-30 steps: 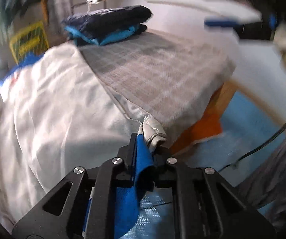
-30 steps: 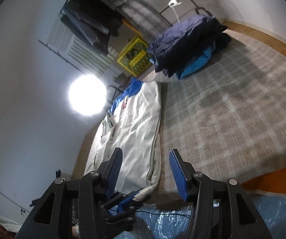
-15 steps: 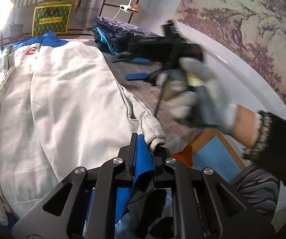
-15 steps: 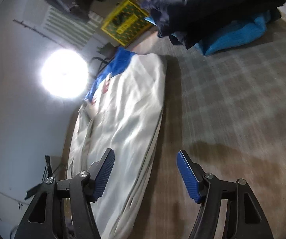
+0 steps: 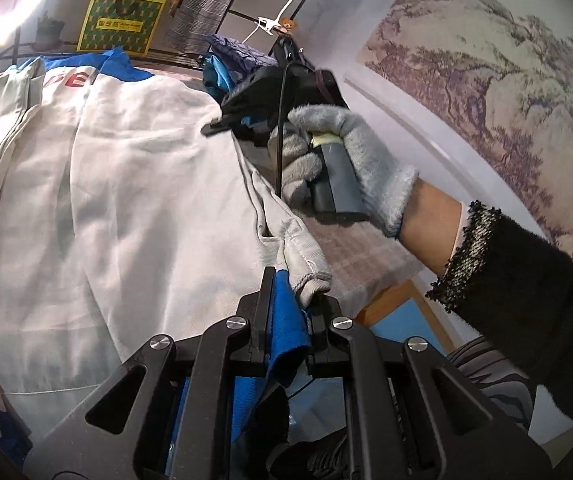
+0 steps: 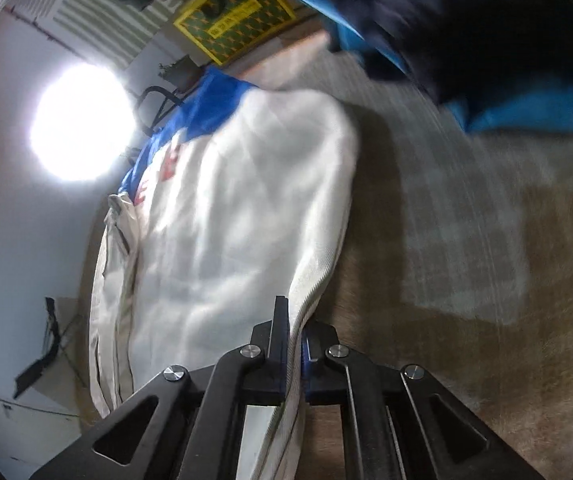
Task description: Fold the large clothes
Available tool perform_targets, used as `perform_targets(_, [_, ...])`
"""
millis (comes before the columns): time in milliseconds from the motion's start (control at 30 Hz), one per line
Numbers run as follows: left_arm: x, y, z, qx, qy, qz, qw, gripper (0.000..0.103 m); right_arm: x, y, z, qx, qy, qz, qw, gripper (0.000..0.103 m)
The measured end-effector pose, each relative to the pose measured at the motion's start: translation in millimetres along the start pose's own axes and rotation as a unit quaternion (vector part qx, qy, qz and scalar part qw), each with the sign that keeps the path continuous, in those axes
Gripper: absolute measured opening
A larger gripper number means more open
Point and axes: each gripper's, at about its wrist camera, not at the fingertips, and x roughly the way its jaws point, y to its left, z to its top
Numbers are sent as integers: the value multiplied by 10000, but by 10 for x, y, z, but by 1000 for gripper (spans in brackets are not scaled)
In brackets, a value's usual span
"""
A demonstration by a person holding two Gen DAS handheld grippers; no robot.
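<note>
Both grippers clamped the white jacket (image 5: 126, 200): left gripper (image 5: 286, 304) on its cuff, right gripper (image 6: 295, 332) (jaws just closing) on its edge.

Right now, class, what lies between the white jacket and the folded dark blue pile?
In the right wrist view, only bare checked cloth separates the white jacket from the folded dark blue pile.
</note>
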Motion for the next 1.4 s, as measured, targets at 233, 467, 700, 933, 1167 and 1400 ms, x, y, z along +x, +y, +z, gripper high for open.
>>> perform_targets(233, [-301, 225, -51, -411, -187, -62, 9990, 9, -180, 729, 24, -874, -243, -690, 9935, 2])
perform_targets(467, [-644, 527, -191, -948, -439, 69, 9945, 9, -40, 1600, -32, -1750, -290, -1066, 9784, 2])
perform_targets(700, [-902, 884, -381, -1561, -554, 300, 9857, 9, 508, 2358, -281, -2657, -40, -1304, 9552, 2])
perform_targets(933, [-1001, 1184, -537, -1960, -504, 593, 9775, 9, 1184, 2759, -584, -3292, 428, -1574, 9301, 2])
perform_targets(1167, [-1012, 1334, -657, -2244, -407, 667, 9713, 9, 1483, 2782, -688, -3394, 597, -1747, 9224, 3])
perform_targets(1400, [-1038, 1291, -706, -2271, -198, 659, 9714, 14, 925, 2712, -587, -2918, 687, -190, 9538, 35])
